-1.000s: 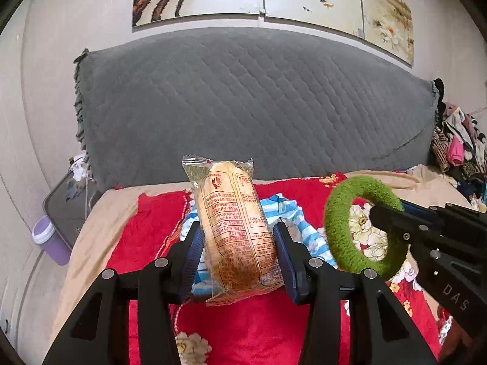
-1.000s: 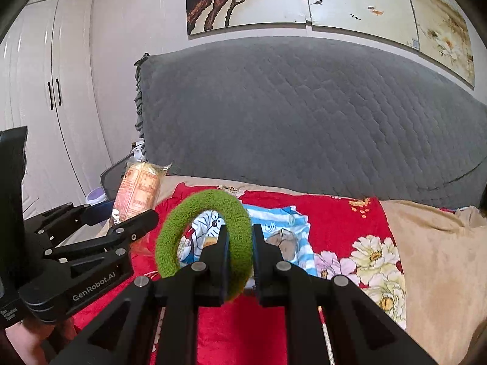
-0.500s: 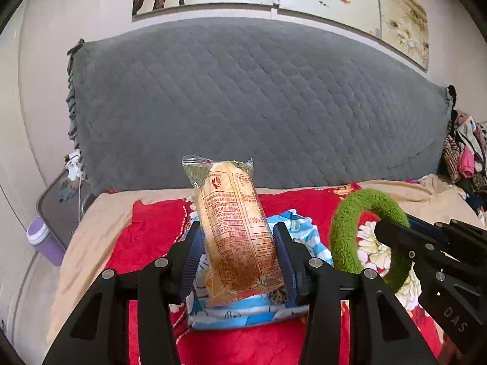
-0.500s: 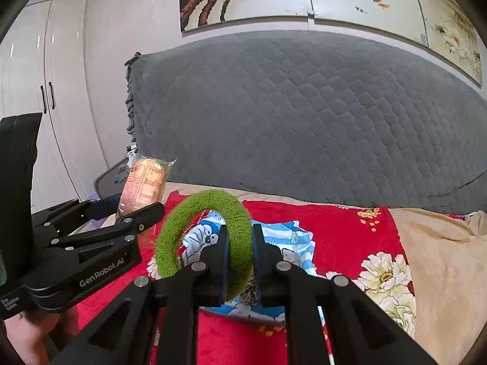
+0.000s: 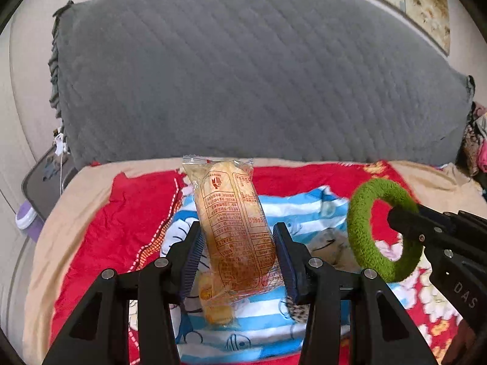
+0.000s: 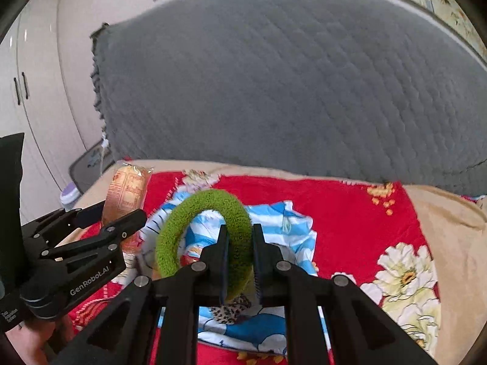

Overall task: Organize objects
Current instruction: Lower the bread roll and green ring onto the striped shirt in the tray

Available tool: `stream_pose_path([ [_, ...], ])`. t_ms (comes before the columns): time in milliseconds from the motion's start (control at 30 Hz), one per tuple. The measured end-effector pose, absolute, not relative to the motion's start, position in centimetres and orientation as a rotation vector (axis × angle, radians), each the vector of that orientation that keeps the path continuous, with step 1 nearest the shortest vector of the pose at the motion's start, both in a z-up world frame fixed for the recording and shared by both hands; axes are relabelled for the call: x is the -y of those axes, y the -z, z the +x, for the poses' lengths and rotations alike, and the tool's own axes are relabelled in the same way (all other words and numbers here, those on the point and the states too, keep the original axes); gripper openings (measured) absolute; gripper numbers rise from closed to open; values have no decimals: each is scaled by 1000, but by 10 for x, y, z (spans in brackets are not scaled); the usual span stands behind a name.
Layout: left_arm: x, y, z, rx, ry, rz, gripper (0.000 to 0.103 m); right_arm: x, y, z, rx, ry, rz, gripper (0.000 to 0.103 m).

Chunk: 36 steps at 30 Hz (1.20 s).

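Observation:
My left gripper (image 5: pixel 237 243) is shut on a clear-wrapped bread packet (image 5: pixel 234 219) with orange print, held upright above a blue-and-white striped cartoon cloth bag (image 5: pixel 304 210). My right gripper (image 6: pixel 240 243) is shut on a fuzzy green ring (image 6: pixel 194 225), held upright over the same bag (image 6: pixel 286 225). The ring also shows in the left wrist view (image 5: pixel 362 234), to the right of the packet. The packet shows in the right wrist view (image 6: pixel 126 194) at the left. A small yellow wrapped item (image 5: pixel 213 307) and a leopard-print item (image 6: pixel 231 307) lie in the bag.
The bag lies on a red floral blanket (image 6: pixel 350 213) over a beige bed sheet (image 5: pixel 61 213). A grey quilted headboard (image 5: pixel 243 70) stands behind. A purple-lidded bin (image 5: pixel 27 216) and a dark tray sit at the left. Clothes pile (image 5: pixel 474 143) at the far right.
Both grippers have moved forward and down over the striped bag, which now fills more of the view beneath them. Their holds on the packet and the ring are unchanged.

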<state>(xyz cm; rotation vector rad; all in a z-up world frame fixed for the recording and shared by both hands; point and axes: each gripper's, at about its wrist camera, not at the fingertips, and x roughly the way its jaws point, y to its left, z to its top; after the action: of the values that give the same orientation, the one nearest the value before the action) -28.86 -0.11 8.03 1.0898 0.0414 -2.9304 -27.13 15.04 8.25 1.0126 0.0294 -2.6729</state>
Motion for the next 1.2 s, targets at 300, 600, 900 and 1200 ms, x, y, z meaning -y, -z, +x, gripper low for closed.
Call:
stream_pose_path([
  [300, -4, -7, -305, -73, 2913, 1162, 48, -154, 12, -287, -27, 2621, 1183, 14],
  [600, -17, 30, -295, -47, 2906, 1191, 48, -155, 64, -285, -23, 2582, 1264, 14],
  [900, -16, 45, -294, -43, 2905, 1190, 48, -148, 69, -287, -29, 2575, 1261, 14],
  [1200, -15, 62, -290, -26, 2885, 1190, 48, -148, 79, -284, -43, 2580, 1267, 14],
])
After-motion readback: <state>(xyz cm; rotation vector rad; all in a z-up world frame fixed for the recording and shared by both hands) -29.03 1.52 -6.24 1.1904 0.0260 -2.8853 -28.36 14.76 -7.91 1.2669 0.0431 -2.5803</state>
